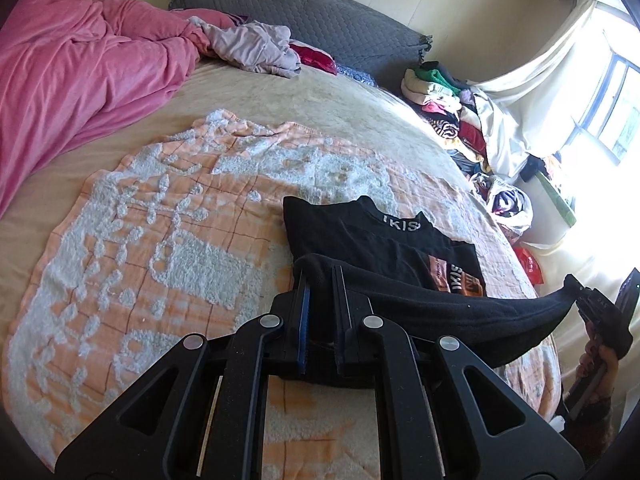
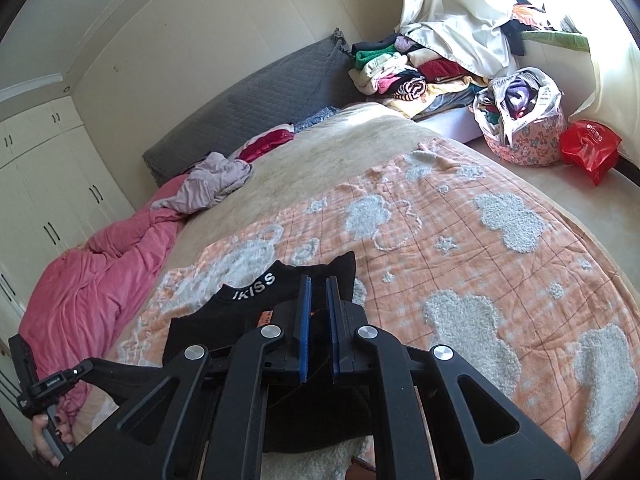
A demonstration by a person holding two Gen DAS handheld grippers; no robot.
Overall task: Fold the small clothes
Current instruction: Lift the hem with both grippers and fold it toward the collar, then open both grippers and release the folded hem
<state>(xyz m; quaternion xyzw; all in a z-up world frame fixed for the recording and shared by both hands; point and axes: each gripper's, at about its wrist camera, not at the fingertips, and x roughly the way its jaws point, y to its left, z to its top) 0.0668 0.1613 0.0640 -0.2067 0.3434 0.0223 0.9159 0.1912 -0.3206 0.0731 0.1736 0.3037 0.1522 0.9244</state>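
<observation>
A black shirt (image 1: 360, 236) (image 2: 240, 312) with white collar lettering and an orange print lies on the orange-and-white blanket (image 1: 160, 220) (image 2: 460, 240). Its near edge is lifted off the blanket and stretched between both grippers. My left gripper (image 1: 320, 274) is shut on one end of that edge, and black cloth drapes over its fingertips. My right gripper (image 2: 318, 280) is shut on the other end. In the left wrist view the right gripper (image 1: 576, 292) shows at the far right, pinching the cloth. The left gripper (image 2: 86, 366) appears low on the left in the right wrist view.
A pink duvet (image 1: 80, 72) is heaped on the bed's left side, with a lilac garment (image 1: 252, 46) by the grey headboard cushion (image 1: 300, 12). A pile of clothes (image 2: 400, 72), a stuffed floral bag (image 2: 520, 120) and a red bag (image 2: 588, 148) sit beyond the bed.
</observation>
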